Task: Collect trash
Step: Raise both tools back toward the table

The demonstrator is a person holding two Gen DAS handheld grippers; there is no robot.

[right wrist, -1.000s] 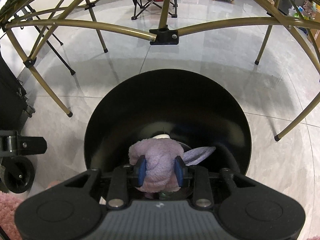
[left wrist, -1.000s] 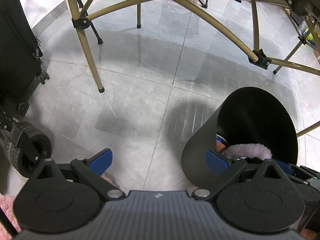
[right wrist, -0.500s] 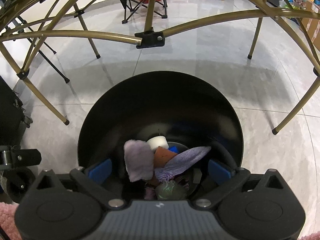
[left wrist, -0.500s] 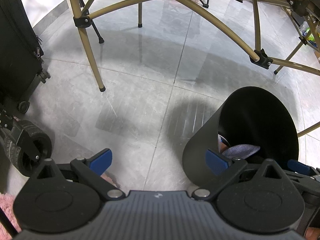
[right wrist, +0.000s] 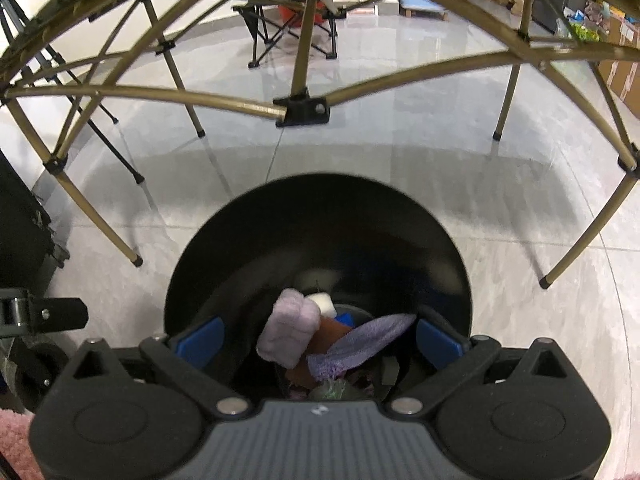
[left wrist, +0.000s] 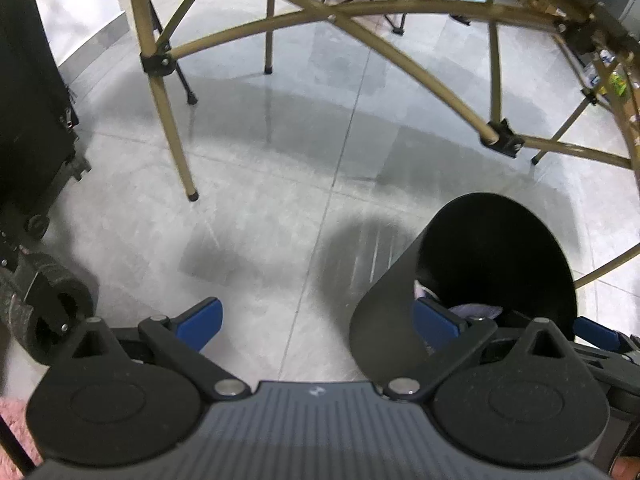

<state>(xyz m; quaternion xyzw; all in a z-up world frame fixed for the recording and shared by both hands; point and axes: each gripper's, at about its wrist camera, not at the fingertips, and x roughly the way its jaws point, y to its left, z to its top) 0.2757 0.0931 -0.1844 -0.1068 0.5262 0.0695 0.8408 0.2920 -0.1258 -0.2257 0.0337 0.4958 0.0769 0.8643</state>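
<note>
A black round trash bin (right wrist: 320, 220) stands on the grey tile floor; it also shows in the left wrist view (left wrist: 496, 252) at the lower right. Inside lie a pale purple fluffy cloth (right wrist: 288, 332), a darker purple cloth (right wrist: 360, 344), a white piece (right wrist: 322, 304), an orange-brown piece (right wrist: 330, 330) and more trash. My right gripper (right wrist: 318, 340) is open and empty just above the bin's near rim. My left gripper (left wrist: 318, 320) is open and empty, to the left of the bin above the floor.
Gold folding table legs and crossbars (right wrist: 300, 108) arch over the bin, and they also show in the left wrist view (left wrist: 500, 140). A black suitcase (left wrist: 28, 92) and a black wheel (left wrist: 48, 312) stand at the left. A folding chair (right wrist: 288, 12) is far back.
My right gripper opened and let go of the pale purple fluffy cloth, which dropped into the bin. Both grippers have since drawn back a little.
</note>
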